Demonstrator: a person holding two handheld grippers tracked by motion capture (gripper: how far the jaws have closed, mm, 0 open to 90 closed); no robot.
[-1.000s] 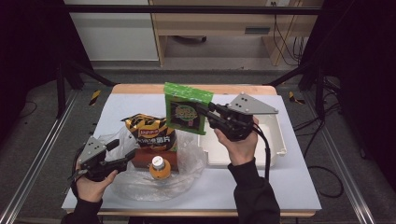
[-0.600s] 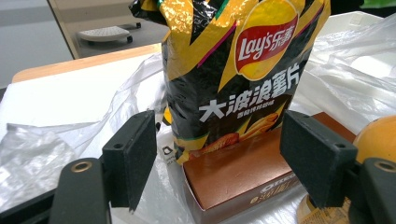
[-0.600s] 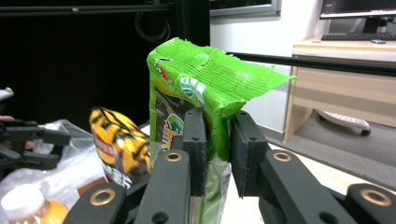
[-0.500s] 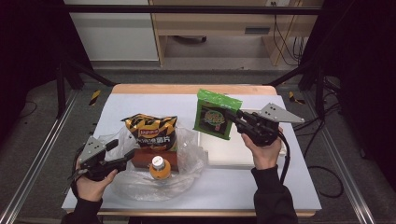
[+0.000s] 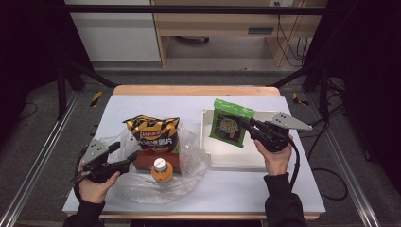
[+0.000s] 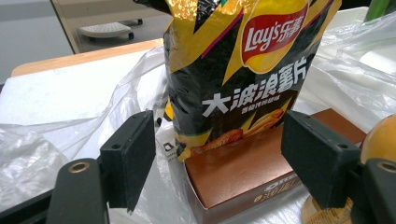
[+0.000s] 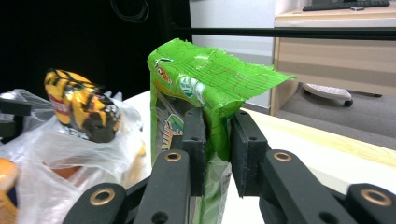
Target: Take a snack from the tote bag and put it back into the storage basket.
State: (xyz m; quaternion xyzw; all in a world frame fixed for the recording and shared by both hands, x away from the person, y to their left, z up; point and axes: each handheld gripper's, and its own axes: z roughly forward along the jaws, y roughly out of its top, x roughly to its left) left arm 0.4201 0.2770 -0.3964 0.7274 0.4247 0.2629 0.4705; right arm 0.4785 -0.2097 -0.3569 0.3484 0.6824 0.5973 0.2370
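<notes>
My right gripper (image 5: 247, 124) (image 7: 217, 140) is shut on a green snack packet (image 5: 228, 122) (image 7: 196, 102) and holds it upright over the white tray (image 5: 236, 158) at the right. A black and yellow Lay's chip bag (image 5: 153, 132) (image 6: 233, 70) stands in a clear plastic bag (image 5: 189, 161) at the left, behind a brown box (image 5: 144, 161) (image 6: 243, 172) and an orange bottle (image 5: 161, 169) (image 6: 380, 140). My left gripper (image 5: 124, 156) (image 6: 219, 158) is open, its jaws wide on either side of the box end, not pressing on it.
The clear plastic bag (image 6: 56, 135) spreads loosely over the pale table cover (image 5: 113, 106). A wooden table edge (image 5: 189, 90) runs along the back. Dark stands and cables flank the table on both sides.
The right gripper carried the green packet from beside the chip bag rightward and down to over the white tray. The left gripper stayed put by the plastic bag.
</notes>
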